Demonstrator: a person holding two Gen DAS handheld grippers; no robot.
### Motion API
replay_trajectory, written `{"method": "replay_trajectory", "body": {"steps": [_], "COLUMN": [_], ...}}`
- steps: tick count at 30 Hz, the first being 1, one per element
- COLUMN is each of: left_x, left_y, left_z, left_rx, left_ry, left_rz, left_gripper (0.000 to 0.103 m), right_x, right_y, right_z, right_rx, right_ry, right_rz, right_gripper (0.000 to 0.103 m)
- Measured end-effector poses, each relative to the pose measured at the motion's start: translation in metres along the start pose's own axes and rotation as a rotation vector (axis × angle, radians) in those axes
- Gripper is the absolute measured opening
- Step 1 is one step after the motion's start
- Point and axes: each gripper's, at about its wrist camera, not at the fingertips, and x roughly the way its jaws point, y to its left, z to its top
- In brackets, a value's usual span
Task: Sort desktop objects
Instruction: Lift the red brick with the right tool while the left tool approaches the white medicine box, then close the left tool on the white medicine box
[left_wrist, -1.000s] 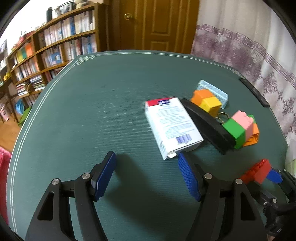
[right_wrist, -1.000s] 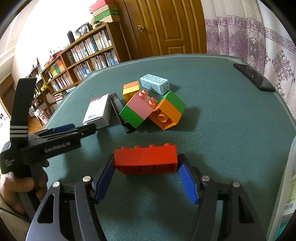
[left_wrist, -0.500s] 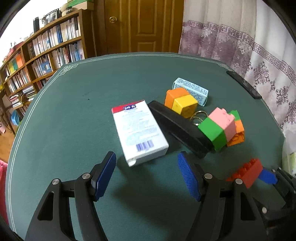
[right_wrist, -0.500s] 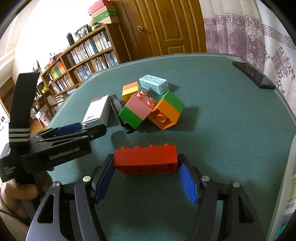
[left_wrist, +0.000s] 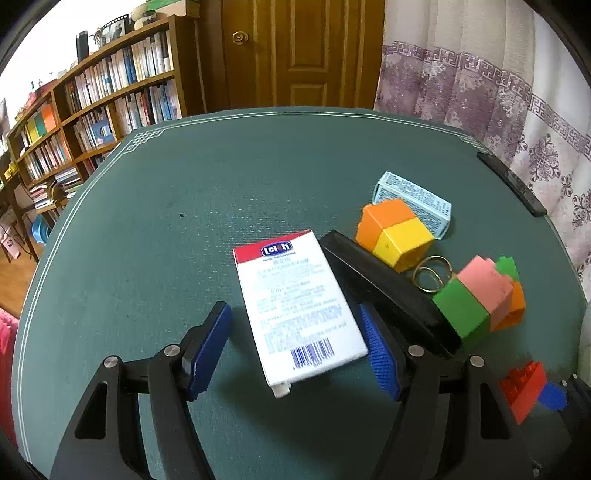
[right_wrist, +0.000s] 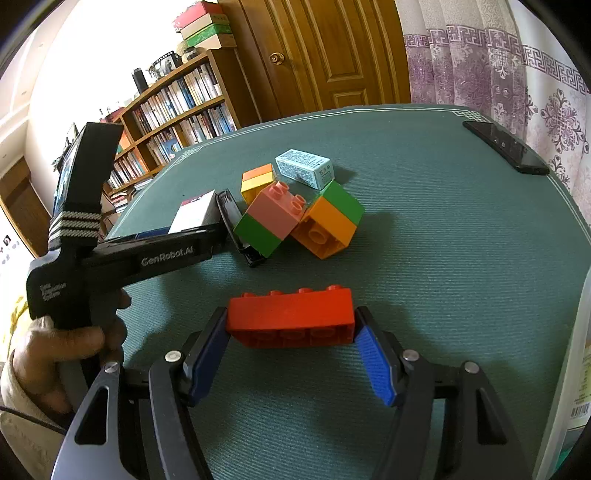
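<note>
The green counter (left_wrist: 155, 229) is seen in both views. Only the left wrist view shows the label and barcode of the white box (left_wrist: 301, 306), whose long axis runs from 11 to 5 o'clock, red end far; it lies between the wide-spread pads of the left tool (left_wrist: 295, 350), untouched. Only the right wrist view shows the hand (right_wrist: 55, 350) carrying that tool. The red brick (right_wrist: 291, 319), lying across from 9 to 3 o'clock, is clamped endwise by the right tool (right_wrist: 291, 350).

black claw (right_wrist: 291, 354) arms with silver screws, ribbed blue pads (right_wrist: 375, 363); white "genrobot.ai" lettering on left claw (right_wrist: 177, 240).
</note>
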Motion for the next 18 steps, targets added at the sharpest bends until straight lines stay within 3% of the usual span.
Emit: {"method": "replay_trajectory", "body": {"steps": [11, 14, 18], "left_x": [0.0043, 0.0028, 0.0012], "left_y": [-0.0004, 0.0006, 0.0024], "left_z": [0.0026, 0.0022, 0.0006], "left_rx": [-0.001, -0.005, -0.017], "left_ry": [-0.015, -0.023, -0.027], "left_rz": [0.006, 0.002, -0.005], "left_gripper": [0.073, 0.06, 0.058], "right_x": [0.0, -0.0012, -0.0012], "right_y": [0.0011, 0.0019, 0.0022], "right_z": [-0.0015, -0.0021, -0.0019], "right_rx": [-0.01, -0.014, -0.016], "right_ry": [-0.003, -0.005, -0.007], "right_rz": [-0.009, -0.012, -0.014], "right_gripper": [0.071, 0.071, 0.071]}}
